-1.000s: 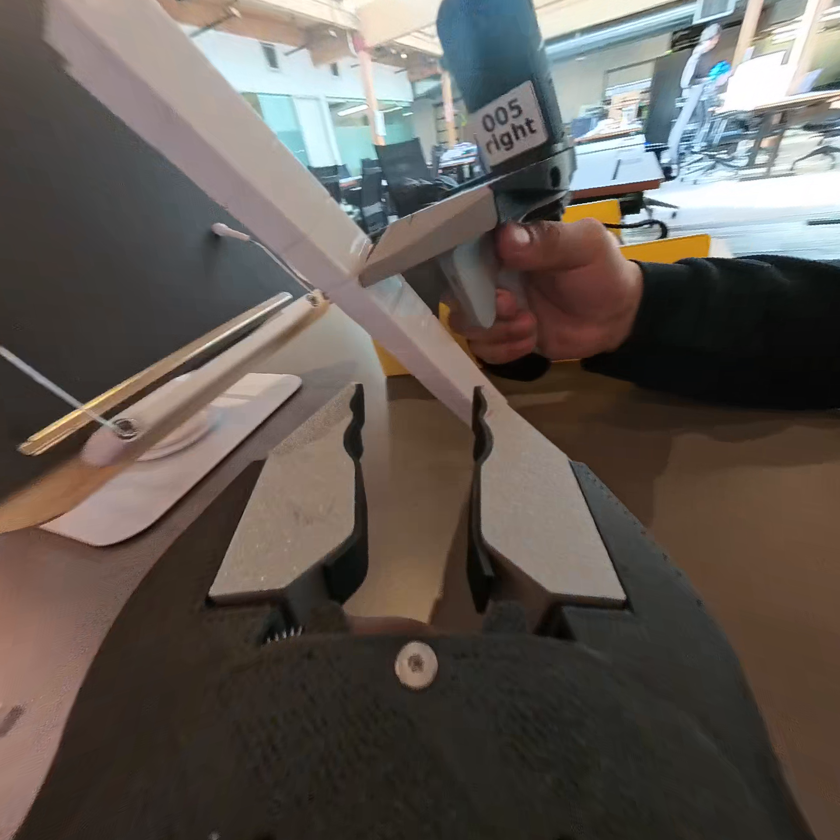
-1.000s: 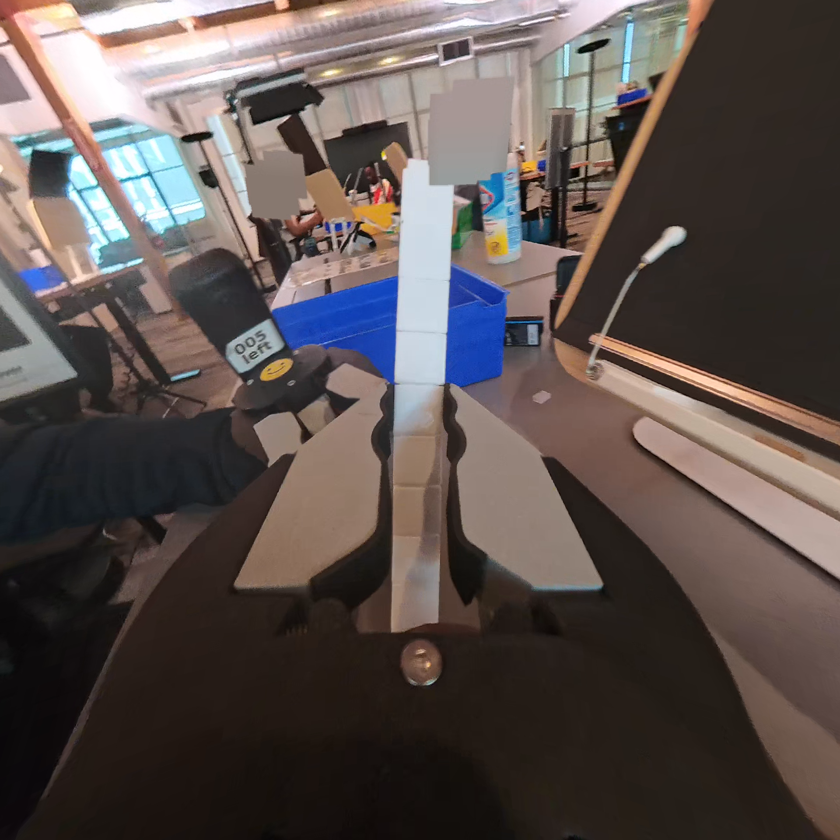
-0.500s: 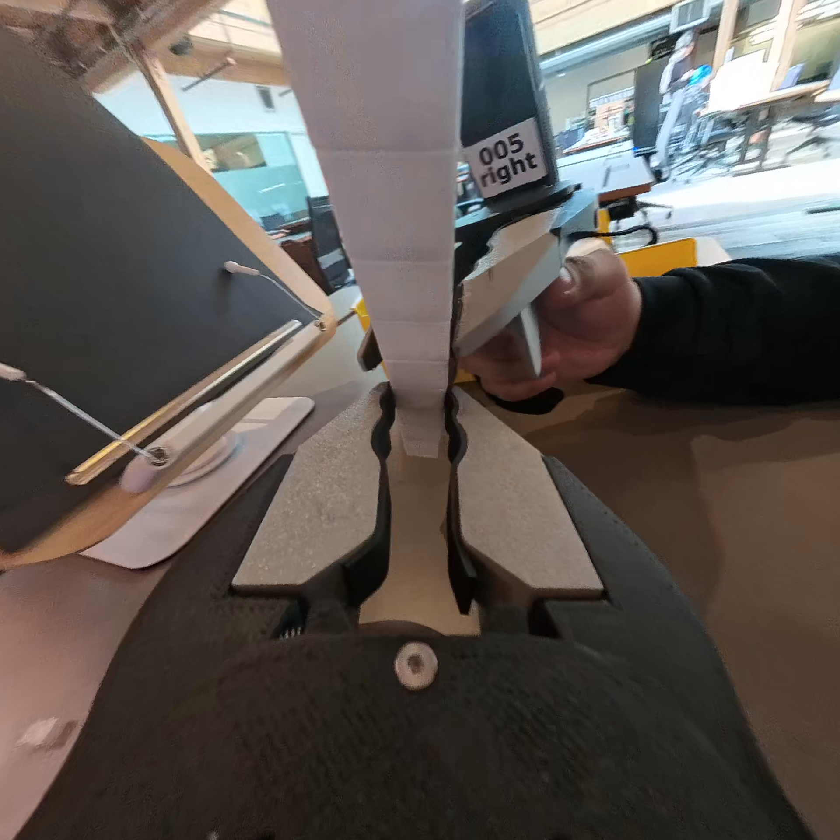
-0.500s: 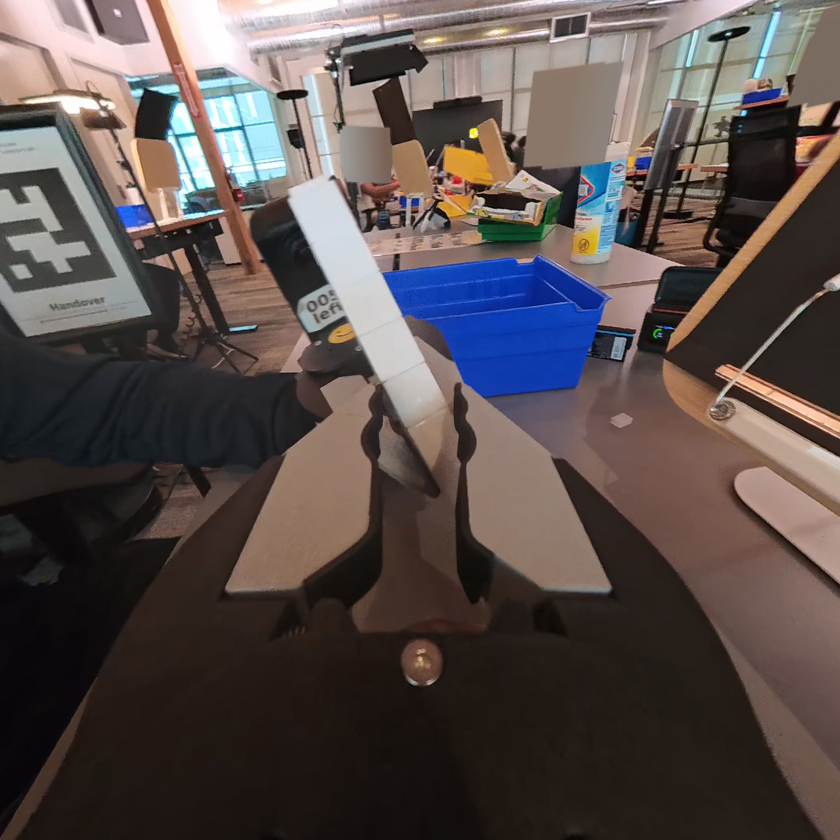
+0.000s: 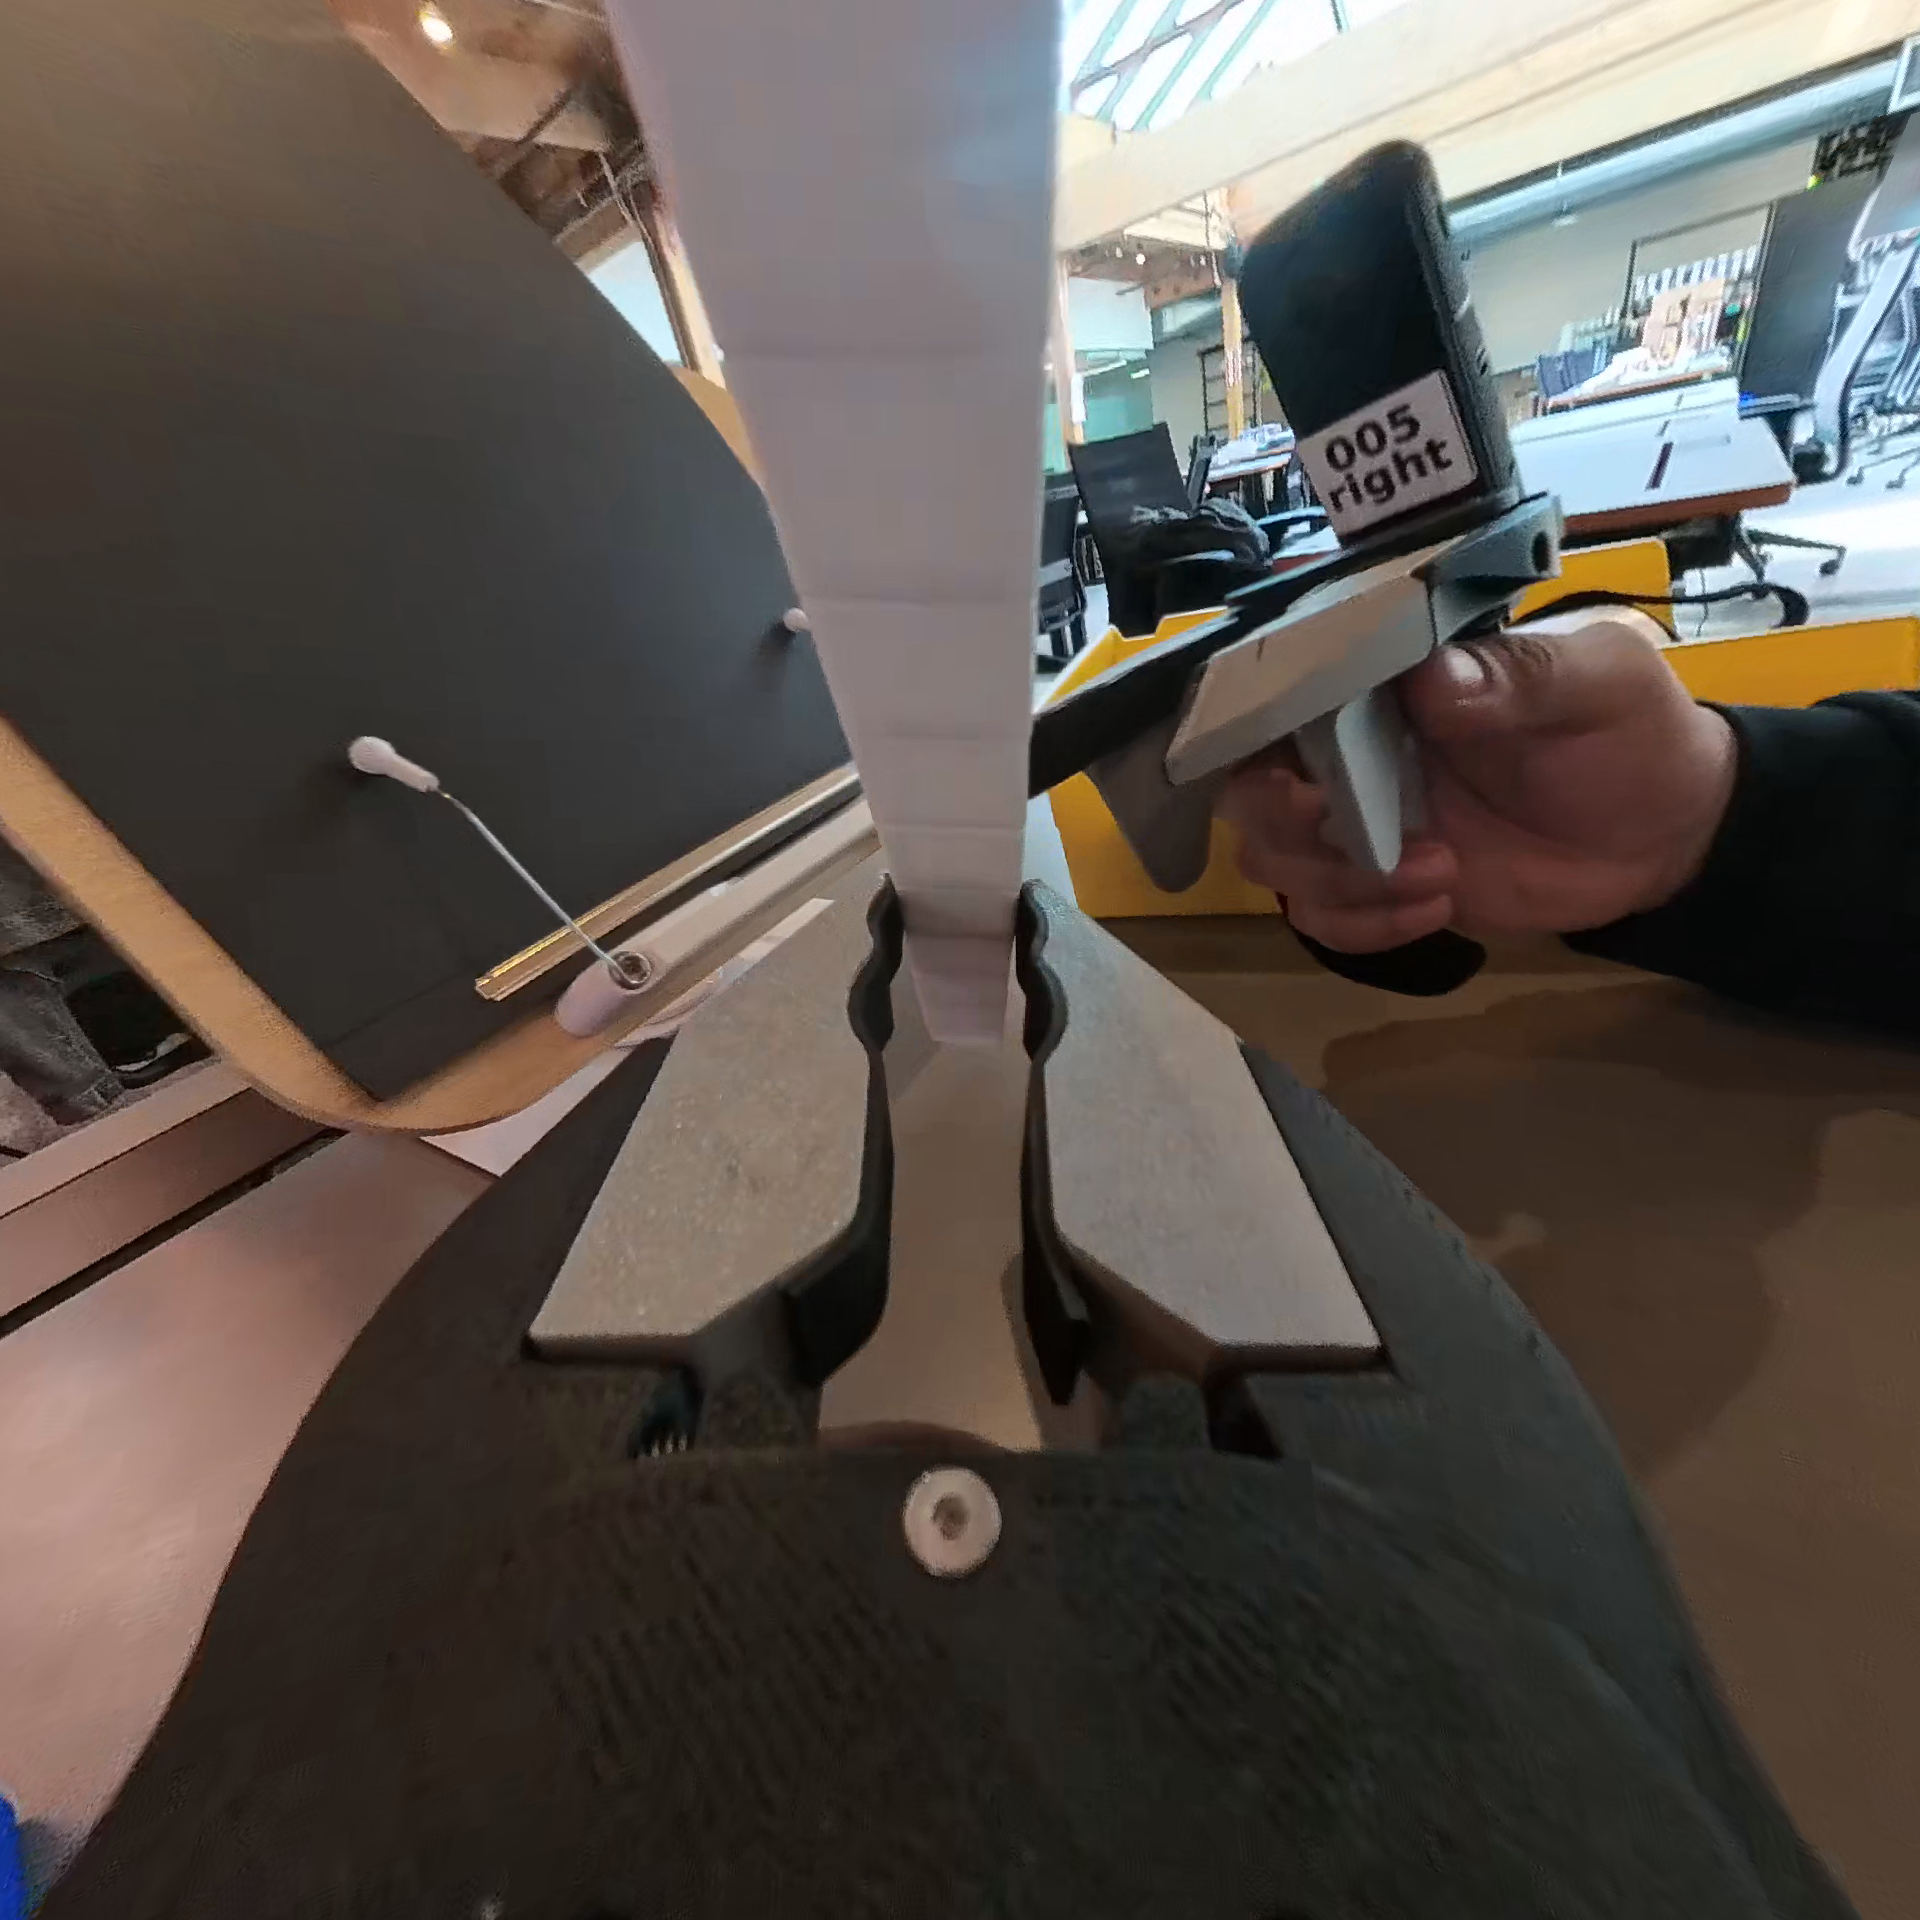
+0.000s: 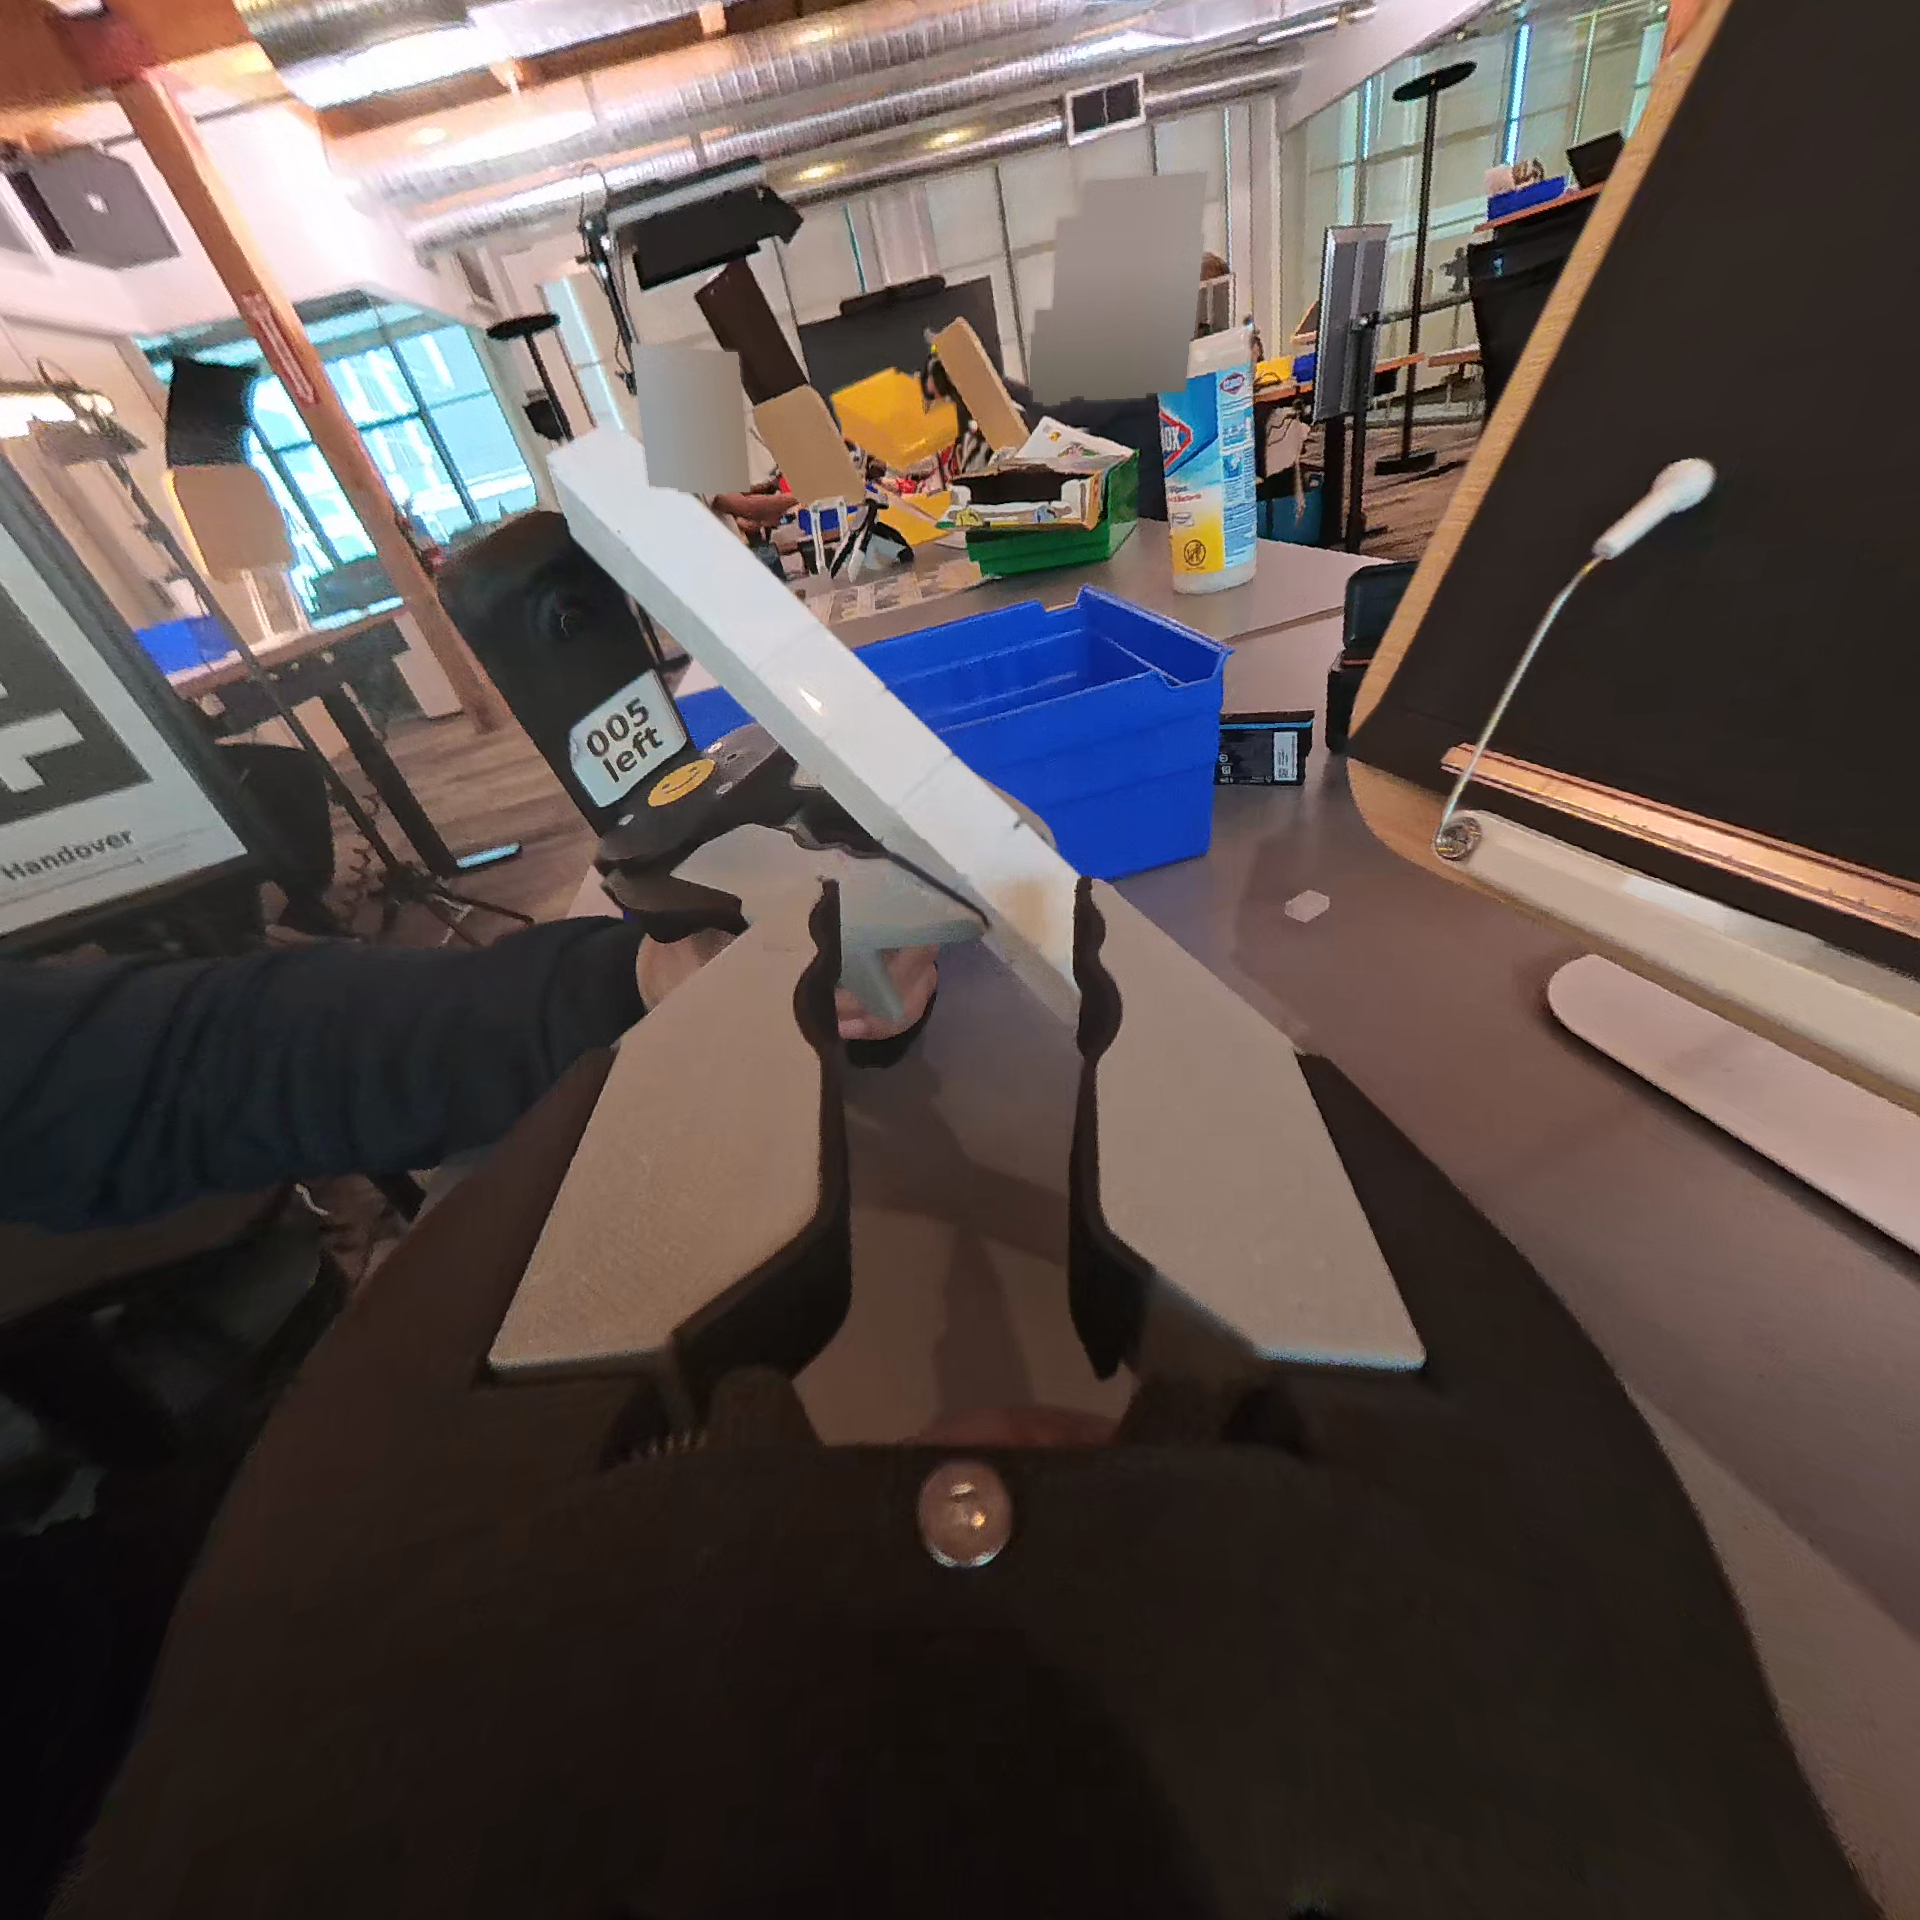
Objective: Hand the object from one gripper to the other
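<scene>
- White segmented bar (image 5: 914,665): looks light, stiff and smooth; I'd pinch its flat faces.
- My left gripper (image 5: 951,971) grips its lower end, above the table.
- My right gripper (image 6: 951,961) gapes, empty.

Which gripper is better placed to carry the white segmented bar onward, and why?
Left. The left gripper is shut on the white segmented bar; the right gripper is open, not gripping it.
</scene>
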A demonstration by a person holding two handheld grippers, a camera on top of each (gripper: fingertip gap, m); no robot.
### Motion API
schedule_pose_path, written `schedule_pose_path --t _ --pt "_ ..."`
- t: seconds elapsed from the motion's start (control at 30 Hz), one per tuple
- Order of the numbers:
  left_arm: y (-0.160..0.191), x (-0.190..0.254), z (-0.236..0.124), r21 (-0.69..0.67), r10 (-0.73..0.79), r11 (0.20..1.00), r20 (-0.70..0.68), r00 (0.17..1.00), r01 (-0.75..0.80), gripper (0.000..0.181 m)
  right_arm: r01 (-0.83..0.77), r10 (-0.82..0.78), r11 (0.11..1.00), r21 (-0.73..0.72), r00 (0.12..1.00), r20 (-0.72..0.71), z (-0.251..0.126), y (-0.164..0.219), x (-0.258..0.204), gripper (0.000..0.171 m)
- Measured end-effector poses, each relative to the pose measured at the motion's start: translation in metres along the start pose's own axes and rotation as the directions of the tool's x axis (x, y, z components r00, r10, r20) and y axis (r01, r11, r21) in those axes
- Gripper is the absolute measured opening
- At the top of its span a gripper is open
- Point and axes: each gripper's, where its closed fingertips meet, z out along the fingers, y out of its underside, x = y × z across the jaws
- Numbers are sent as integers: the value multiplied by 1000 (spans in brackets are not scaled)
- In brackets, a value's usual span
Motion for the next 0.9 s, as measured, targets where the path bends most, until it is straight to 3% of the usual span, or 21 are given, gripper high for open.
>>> schedule_pose_path --t 0.13,0.23,0.33,0.47,0.67,0.9 --pt "-6 -9 -3 38 -36 999 32 999 35 19 -49 49 999 21 999 13 -3 -3 3 41" --pt "-14 -14 -7 90 -69 994 41 997 65 19 -71 70 997 12 993 93 -2 -2 -9 27" --pt "-23 -16 -11 143 -108 984 24 994 104 19 -145 157 986 -85 974 164 8 16 -19 37" --pt "-36 -13 -16 219 -150 964 -28 988 152 19 -236 264 951 -198 956 130 20 42 -13 51" --pt "-49 10 -19 278 -133 945 -163 978 175 19 -422 426 904 -75 867 259 16 18 -17 55" --pt "-46 17 -15 261 -146 945 -199 969 196 19 -410 375 908 83 886 271 8 -7 -11 53"
